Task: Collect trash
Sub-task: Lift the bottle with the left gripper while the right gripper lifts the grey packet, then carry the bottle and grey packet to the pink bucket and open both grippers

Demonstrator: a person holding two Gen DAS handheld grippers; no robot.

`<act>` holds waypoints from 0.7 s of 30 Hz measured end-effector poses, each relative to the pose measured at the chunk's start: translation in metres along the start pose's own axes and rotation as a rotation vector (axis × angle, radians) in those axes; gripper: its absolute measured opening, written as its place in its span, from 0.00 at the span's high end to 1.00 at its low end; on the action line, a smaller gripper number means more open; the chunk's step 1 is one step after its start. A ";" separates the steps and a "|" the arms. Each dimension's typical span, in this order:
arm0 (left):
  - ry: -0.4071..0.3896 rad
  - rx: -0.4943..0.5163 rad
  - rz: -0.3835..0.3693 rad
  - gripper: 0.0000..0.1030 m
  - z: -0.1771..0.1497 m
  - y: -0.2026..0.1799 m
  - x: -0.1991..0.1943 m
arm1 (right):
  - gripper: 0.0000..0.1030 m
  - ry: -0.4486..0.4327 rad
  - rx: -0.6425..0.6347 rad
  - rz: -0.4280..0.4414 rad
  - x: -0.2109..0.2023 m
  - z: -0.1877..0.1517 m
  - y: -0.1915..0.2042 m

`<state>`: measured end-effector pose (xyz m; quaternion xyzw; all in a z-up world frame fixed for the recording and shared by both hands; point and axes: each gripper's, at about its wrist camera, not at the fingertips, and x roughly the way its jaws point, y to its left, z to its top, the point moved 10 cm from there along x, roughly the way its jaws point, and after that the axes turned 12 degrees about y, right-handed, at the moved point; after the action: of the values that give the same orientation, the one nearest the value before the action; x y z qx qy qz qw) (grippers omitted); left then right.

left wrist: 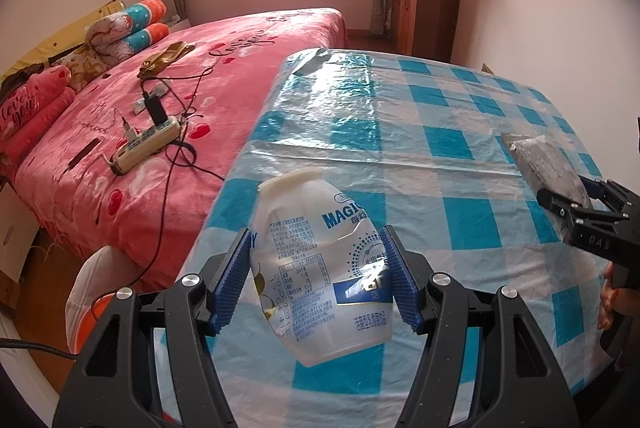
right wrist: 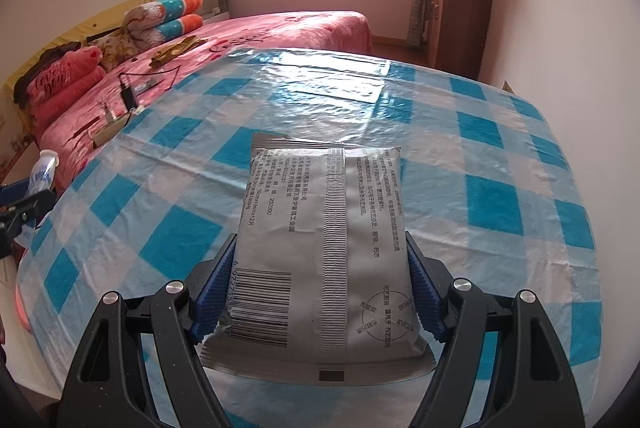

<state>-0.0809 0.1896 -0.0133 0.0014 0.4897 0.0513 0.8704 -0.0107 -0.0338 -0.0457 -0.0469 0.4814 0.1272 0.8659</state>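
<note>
My left gripper (left wrist: 316,268) is shut on a crushed clear plastic bottle (left wrist: 320,268) with a blue and white label, its white neck pointing up and away. The bottle hangs above the blue and white checked tablecloth (left wrist: 440,132). My right gripper (right wrist: 320,284) is shut on a silver foil packet (right wrist: 324,244) with a barcode and printed text, held flat above the same cloth. In the left wrist view the right gripper (left wrist: 568,196) shows at the right edge with the packet (left wrist: 540,160) in it. The right wrist view catches the left gripper (right wrist: 32,206) and bottle (right wrist: 44,168) at its left edge.
A bed with a pink cover (left wrist: 180,100) runs along the table's left side, carrying a power strip (left wrist: 144,144), cables and pillows. A brown cabinet (left wrist: 424,4) topped by a folded quilt stands at the far wall. An orange and white object (left wrist: 96,292) sits low at the left.
</note>
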 end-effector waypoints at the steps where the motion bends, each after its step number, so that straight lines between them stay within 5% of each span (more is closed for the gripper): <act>1: -0.001 -0.005 -0.001 0.37 -0.001 0.004 -0.002 | 0.25 0.002 -0.007 0.002 0.000 -0.001 0.004; 21: 0.001 -0.133 0.055 0.37 -0.037 0.094 -0.016 | 0.25 0.038 -0.104 0.124 -0.010 -0.005 0.098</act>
<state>-0.1295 0.2798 -0.0139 -0.0429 0.4853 0.1076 0.8667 -0.0456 0.0574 -0.0356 -0.0644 0.4925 0.2046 0.8435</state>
